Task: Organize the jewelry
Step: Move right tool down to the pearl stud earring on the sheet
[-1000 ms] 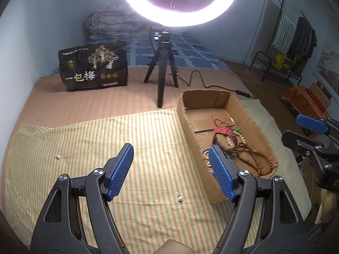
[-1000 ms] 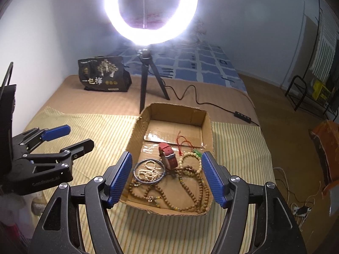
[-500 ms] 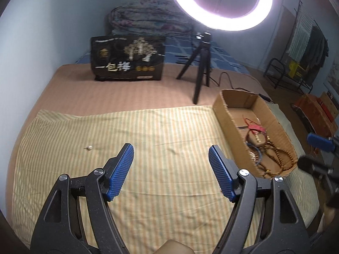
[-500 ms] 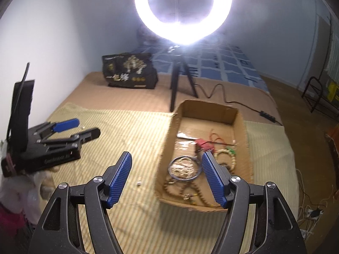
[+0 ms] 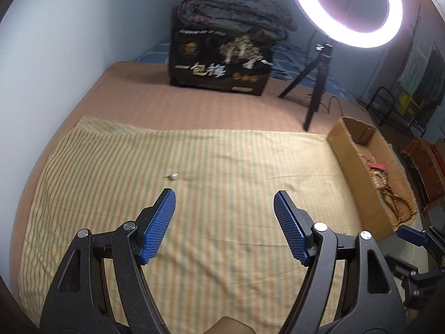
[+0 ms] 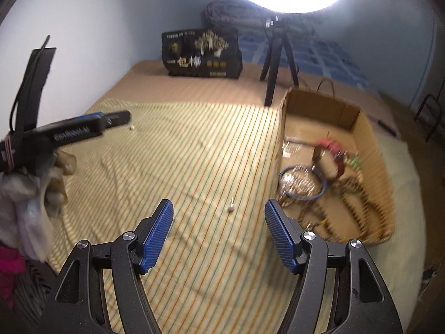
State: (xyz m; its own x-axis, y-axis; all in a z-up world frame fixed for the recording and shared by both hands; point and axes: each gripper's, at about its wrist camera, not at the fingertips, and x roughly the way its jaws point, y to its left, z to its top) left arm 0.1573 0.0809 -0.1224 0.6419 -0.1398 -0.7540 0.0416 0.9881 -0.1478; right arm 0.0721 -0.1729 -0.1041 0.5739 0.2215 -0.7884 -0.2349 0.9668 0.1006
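A cardboard box point(image 6: 375, 144) on the right holds bead necklaces point(image 6: 358, 203), a blue ring bangle point(image 6: 301, 196) and a red piece point(image 6: 332, 146); the box also shows in the left wrist view point(image 5: 358, 172). A small pearl earring point(image 6: 230, 208) lies on the striped cloth just ahead of my open, empty right gripper point(image 6: 218, 208). Another small pearl earring point(image 5: 173, 176) lies ahead and a little left of my open, empty left gripper point(image 5: 224, 201), which appears in the right wrist view point(image 6: 111, 119) near that earring point(image 6: 131, 127).
A striped cloth point(image 5: 222, 161) covers the bed. A ring light on a tripod point(image 5: 317, 83) and a black printed bag point(image 5: 219, 66) stand behind it. A folded blanket point(image 5: 230, 11) lies by the wall. A clothes rack point(image 5: 400, 103) stands far right.
Both grippers have swung left, away from the box. The right one now faces the earring on the cloth; the left one faces the other earring. Both stay open.
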